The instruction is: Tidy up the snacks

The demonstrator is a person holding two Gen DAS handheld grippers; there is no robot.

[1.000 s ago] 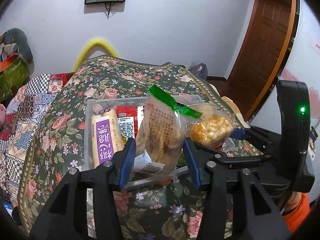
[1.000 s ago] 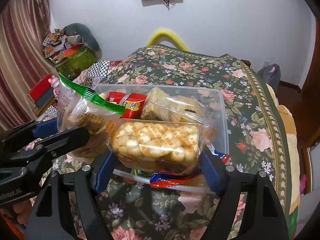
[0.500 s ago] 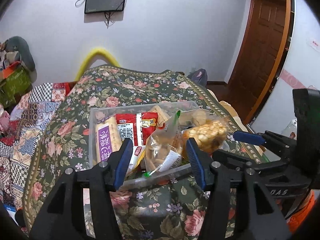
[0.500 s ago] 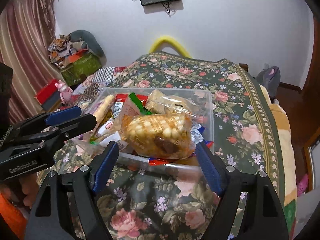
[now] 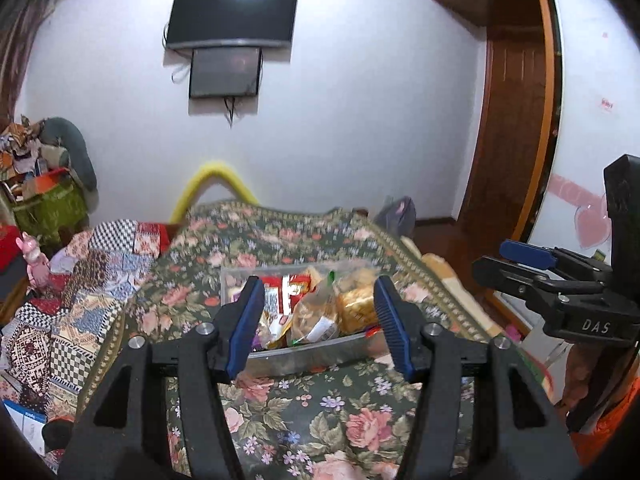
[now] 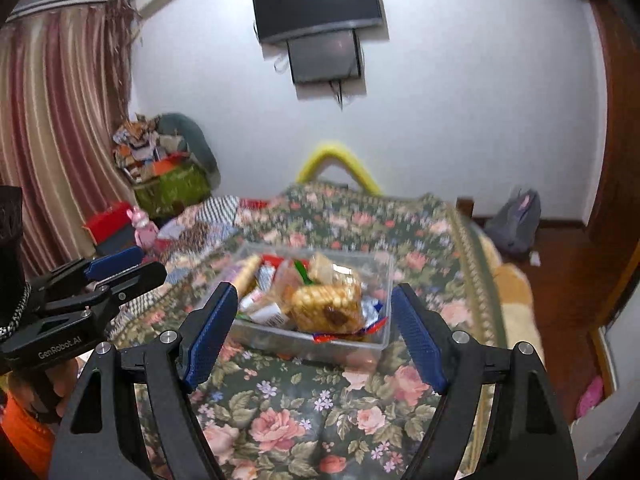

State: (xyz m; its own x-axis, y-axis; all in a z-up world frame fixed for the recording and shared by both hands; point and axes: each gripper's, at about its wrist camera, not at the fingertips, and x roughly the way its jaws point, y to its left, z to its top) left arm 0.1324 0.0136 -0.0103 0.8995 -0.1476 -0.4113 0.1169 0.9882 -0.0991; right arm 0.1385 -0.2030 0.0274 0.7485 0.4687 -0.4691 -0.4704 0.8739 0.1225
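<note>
We see the clear rectangular plastic tub (image 6: 372, 344) standing on the dark green rose-patterned bedspread (image 6: 304, 408), heaped with snack packets. On top, toward its near right, lies the crinkly clear bag of yellow puffed-corn pieces (image 6: 326, 308); beside it leans the clear biscuit bag with the green sealed edge (image 6: 298, 276), and a flat red-and-blue foil wrapper (image 6: 352, 330) pokes over the near rim.

We judge these packets light, soft and slippery — the film will slide between flat pads, and the puffed corn and biscuits would crush under a hard squeeze. We would take a bag by its sealed end or lightly across its middle.

The right gripper (image 6: 316, 336) stands wide apart with nothing between its blue pads; the tub lies ahead of it and below, well clear of the tips. The left gripper (image 5: 316, 324) has its jaws opening and likewise holds nothing — in its view the tub and packets sit beyond the fingertips, framed between them but untouched. Both tools hang above the bedspread on the near side of the tub.
</note>
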